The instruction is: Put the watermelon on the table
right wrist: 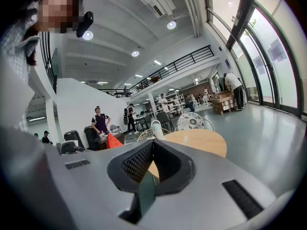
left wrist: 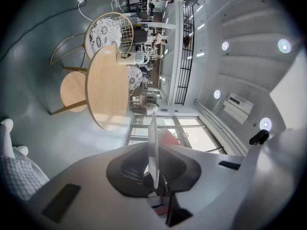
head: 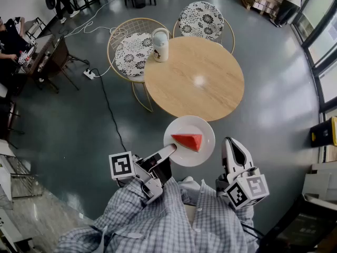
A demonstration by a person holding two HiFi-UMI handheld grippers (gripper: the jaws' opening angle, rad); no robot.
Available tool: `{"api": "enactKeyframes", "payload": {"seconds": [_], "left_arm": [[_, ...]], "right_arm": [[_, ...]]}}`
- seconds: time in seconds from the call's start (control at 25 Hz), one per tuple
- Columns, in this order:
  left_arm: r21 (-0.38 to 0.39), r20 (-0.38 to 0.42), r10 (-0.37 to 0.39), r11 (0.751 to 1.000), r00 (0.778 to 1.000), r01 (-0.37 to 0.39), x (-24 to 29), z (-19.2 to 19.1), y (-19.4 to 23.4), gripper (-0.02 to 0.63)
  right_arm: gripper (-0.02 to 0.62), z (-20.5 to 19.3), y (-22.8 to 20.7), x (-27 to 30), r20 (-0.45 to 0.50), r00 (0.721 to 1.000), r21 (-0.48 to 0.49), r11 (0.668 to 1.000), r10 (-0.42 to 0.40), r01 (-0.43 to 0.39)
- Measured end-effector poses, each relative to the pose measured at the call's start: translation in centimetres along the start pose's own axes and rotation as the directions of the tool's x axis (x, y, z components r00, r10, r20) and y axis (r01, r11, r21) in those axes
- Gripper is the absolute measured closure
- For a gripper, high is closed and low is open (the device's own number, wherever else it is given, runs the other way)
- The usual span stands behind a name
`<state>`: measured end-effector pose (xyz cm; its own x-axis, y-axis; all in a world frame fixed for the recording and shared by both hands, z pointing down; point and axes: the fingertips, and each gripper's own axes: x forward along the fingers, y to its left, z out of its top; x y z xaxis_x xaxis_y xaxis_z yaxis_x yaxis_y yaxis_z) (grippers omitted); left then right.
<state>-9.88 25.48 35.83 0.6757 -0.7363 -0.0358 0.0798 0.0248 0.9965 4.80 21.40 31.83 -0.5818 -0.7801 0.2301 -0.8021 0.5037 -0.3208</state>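
A red watermelon wedge [head: 188, 140] lies on a white plate [head: 202, 154] that hangs in the air just short of the near edge of the round wooden table [head: 195, 78]. My left gripper [head: 169, 151] is shut on the plate's left rim. In the left gripper view the plate [left wrist: 153, 147] stands edge-on between the jaws, with the watermelon [left wrist: 169, 138] showing red beside it and the table [left wrist: 108, 87] beyond. My right gripper [head: 231, 144] hovers to the right of the plate, shut and holding nothing. Its own view shows the right gripper [right wrist: 152, 143] closed and the table [right wrist: 201, 142] ahead.
A white jug [head: 160, 44] stands at the table's far left edge. Two wire chairs with patterned cushions [head: 134, 54] [head: 201, 19] sit behind the table. A power strip with a cable [head: 89, 74] lies on the grey floor to the left. People are at desks far left.
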Motion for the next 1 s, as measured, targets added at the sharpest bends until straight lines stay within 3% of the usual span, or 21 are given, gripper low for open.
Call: {"api": "enactKeyframes", "payload": {"seconds": [0.48,0.68,1.0], "left_arm": [[-0.014,0.011,0.006,1.000,1.000,-0.006,-0.7,0.1,0.2,0.561],[-0.008,0.003,0.005,1.000,1.000,-0.005,-1.0,0.3,0.1,0.561],[0.002,-0.007,-0.003,1.000,1.000,0.003,-2.1,1.5,0.0,0.561]], "right_arm": [[0.586,-0.6,0.6,0.0,-0.012,1.000,0.017,1.000,0.003,-0.003],[0.586,-0.7,1.4,-0.1,-0.005,0.999,0.138,0.989,0.044,-0.043],[0.585,-2.5,3.7,1.2,-0.066,0.994,0.223,0.972,0.092,-0.075]]}}
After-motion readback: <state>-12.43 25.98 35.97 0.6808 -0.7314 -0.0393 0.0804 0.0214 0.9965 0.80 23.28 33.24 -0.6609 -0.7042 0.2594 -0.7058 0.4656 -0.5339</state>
